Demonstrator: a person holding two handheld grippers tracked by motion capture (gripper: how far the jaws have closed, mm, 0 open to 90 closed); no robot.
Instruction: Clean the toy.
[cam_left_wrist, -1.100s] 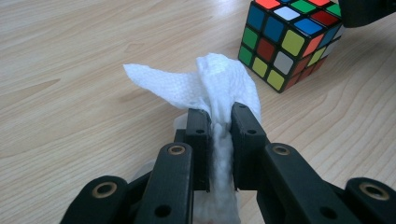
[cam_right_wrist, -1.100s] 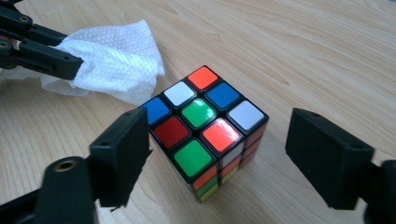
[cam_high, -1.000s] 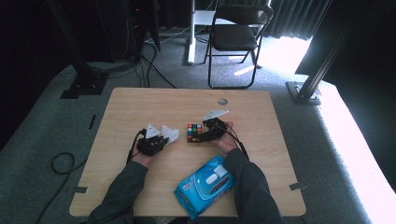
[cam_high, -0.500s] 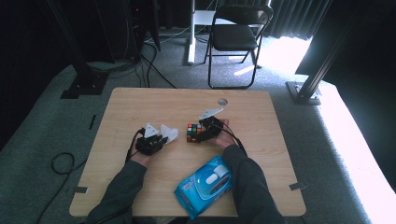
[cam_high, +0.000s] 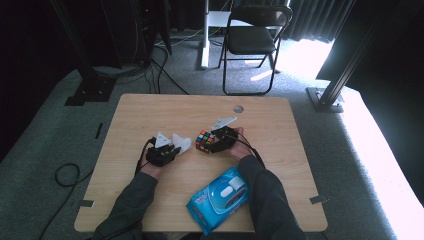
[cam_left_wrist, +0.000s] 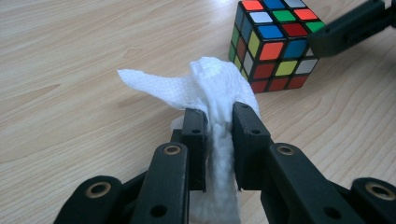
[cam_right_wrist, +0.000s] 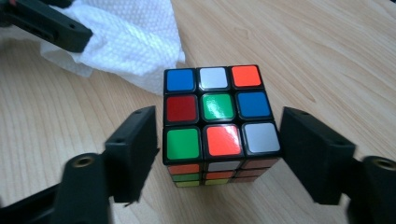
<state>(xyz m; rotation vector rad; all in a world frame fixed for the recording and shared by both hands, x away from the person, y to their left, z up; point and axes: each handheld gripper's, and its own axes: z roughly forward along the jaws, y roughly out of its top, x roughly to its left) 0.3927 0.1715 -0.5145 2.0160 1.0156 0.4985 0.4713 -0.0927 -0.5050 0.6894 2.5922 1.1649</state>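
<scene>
A scrambled colour cube (cam_high: 203, 140) stands on the wooden table (cam_high: 150, 115) near its middle. My right gripper (cam_right_wrist: 218, 140) straddles the cube (cam_right_wrist: 217, 107), one black jaw on each side, very close to its faces. These jaws have just been closing and I see no firm press. My left gripper (cam_left_wrist: 219, 119) is shut on a crumpled white wipe (cam_left_wrist: 205, 84), which bulges out above the jaws. The cube (cam_left_wrist: 275, 42) lies just beyond that wipe. From above, the left gripper (cam_high: 172, 148) rests just left of the cube, with the wipe (cam_high: 182, 143) between them.
A blue pack of wipes (cam_high: 222, 197) lies near the table's front edge between the person's forearms. A small round hole (cam_high: 238, 108) sits in the tabletop toward the back. A folding chair (cam_high: 255, 40) stands on the floor beyond the table.
The right gripper has slid left so that its jaws now stand on either side of the cube, and they have narrowed. The left gripper and its wipe have stayed put.
</scene>
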